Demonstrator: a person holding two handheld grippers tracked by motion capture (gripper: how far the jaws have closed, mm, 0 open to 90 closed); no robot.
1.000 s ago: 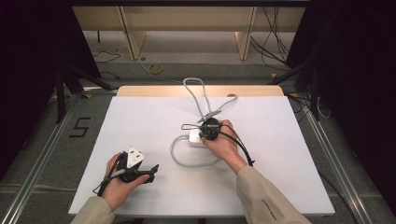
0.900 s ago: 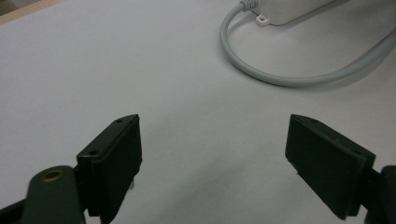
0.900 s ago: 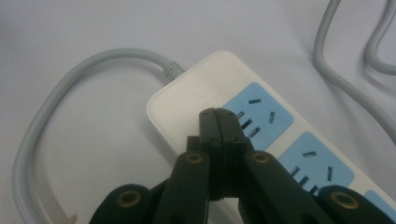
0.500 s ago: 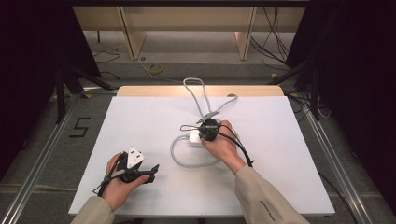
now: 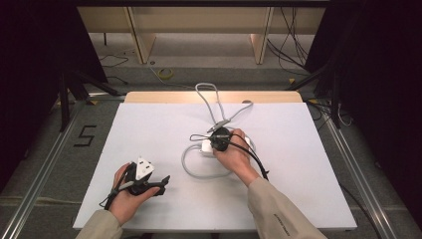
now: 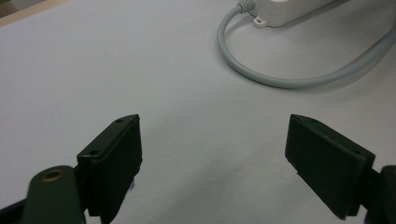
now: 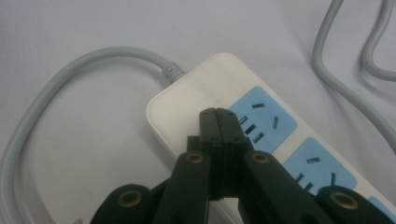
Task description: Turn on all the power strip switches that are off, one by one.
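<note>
Nothing has shifted since a second ago: both hands sit where they were.

Right gripper [image 7: 218,122], jaws pressed together and holding nothing, rests its tips on the white power strip [image 7: 196,100] beside the first blue socket [image 7: 264,116], seemingly pinning or pressing it. Next likely calls for bringing a plug; none is clearly visible. Grey cable [image 5: 199,172] loops around that hand and could snag. Left gripper [image 6: 212,161] waits wide open, empty, well apart over the bare table [image 5: 149,129].
</note>
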